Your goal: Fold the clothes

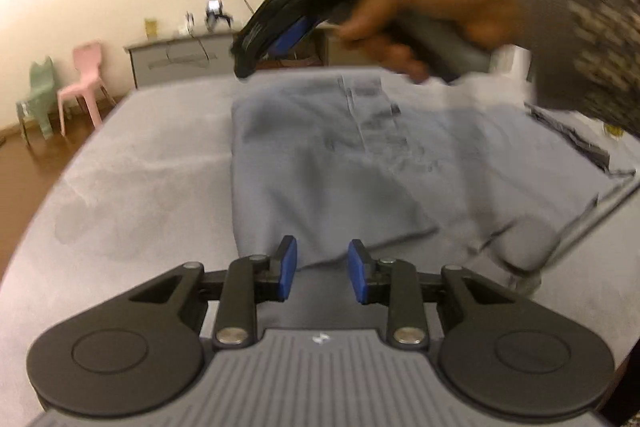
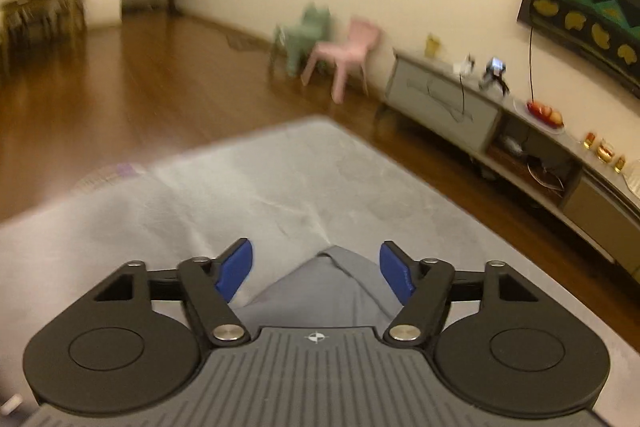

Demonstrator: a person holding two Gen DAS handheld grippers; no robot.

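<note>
A blue-grey garment [image 1: 340, 163] lies folded flat on the grey padded surface [image 1: 140, 187]. In the left wrist view my left gripper [image 1: 322, 267] hovers at the garment's near edge. Its blue pads stand apart, and only the cloth's edge shows beyond the gap. A hand in a patterned sleeve [image 1: 580, 27] carries my right gripper [image 1: 248, 55], blurred, above the garment's far side. From the right wrist, my right gripper [image 2: 316, 267] is open, well above a pointed corner of the garment [image 2: 320, 291]; nothing is between its pads.
The surface's far corner [image 2: 316, 123] gives onto a wooden floor [image 2: 120, 99]. A pink chair [image 2: 348, 51] and a green chair [image 2: 308, 35] stand by the wall. A low cabinet [image 2: 440, 103] with small objects runs along the right wall. A dark cloth edge [image 1: 572, 135] lies at the garment's right.
</note>
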